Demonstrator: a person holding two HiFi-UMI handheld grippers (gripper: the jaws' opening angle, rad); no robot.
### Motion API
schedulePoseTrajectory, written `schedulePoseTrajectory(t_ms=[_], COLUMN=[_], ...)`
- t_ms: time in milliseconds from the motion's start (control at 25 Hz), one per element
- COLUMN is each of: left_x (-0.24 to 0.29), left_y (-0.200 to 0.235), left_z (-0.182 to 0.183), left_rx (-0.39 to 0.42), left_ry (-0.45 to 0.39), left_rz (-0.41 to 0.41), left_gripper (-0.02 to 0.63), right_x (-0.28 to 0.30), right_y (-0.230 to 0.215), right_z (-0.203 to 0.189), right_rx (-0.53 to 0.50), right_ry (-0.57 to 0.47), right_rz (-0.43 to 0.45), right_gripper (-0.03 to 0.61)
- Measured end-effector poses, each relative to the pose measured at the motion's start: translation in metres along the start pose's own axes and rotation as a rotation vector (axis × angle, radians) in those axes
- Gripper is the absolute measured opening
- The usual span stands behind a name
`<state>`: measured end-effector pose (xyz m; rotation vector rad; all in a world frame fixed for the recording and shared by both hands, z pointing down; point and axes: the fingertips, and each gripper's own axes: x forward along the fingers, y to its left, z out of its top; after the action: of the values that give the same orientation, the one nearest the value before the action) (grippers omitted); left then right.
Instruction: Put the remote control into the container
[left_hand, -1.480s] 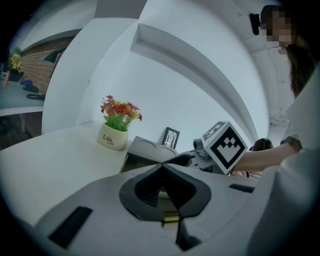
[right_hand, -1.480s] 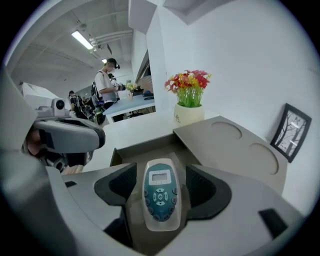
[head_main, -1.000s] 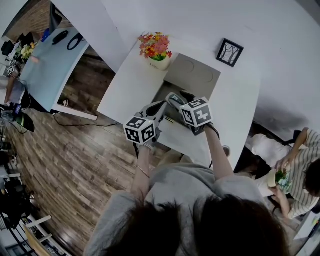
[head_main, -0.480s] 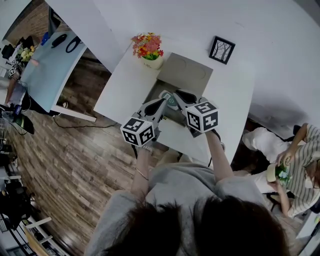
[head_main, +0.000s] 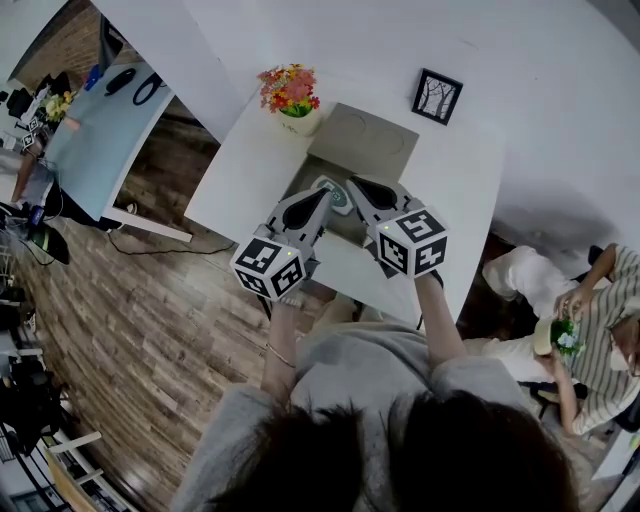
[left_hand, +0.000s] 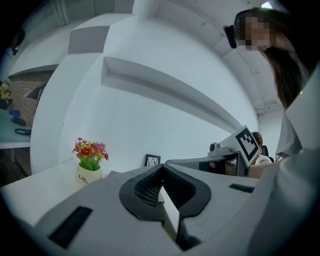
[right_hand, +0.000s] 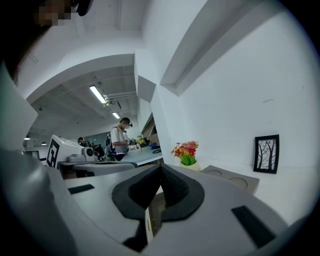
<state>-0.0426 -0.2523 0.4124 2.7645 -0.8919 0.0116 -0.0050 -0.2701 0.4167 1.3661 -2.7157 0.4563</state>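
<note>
Now one remote control (head_main: 337, 190) in one container (head_main: 372, 140); left gripper (left_hand: 161, 172) closed, right gripper (right_hand: 160, 167) just closed, both empty.

Flower pot (head_main: 297, 118) left of container (head_main: 372, 145), picture frame (head_main: 437, 96) right, on table (head_main: 235, 175)

Head view: the left hand-held gripper (head_main: 322, 200) and the right hand-held gripper (head_main: 358, 188) cover most of the interior of the container (head_main: 372, 145). A pale object (head_main: 332, 190) between their tips is too small to identify. At the right edge, a seated person (head_main: 590, 300) is cut off by the frame.
</note>
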Motion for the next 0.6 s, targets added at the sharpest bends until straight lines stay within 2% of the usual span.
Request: schedulePoseTrajectory(t_ms=[600], left_x=[-0.008], left_y=[-0.042], left_z=[0.007], left_rx=[0.068], left_ry=[-0.071], left_rz=[0.004], left_gripper=[0.003], right_x=[-0.041], right_y=[0.012], right_z=[0.019], right_rx=[-0.105], right_ry=[-0.106], right_rz=[0.045], right_gripper=[-0.003])
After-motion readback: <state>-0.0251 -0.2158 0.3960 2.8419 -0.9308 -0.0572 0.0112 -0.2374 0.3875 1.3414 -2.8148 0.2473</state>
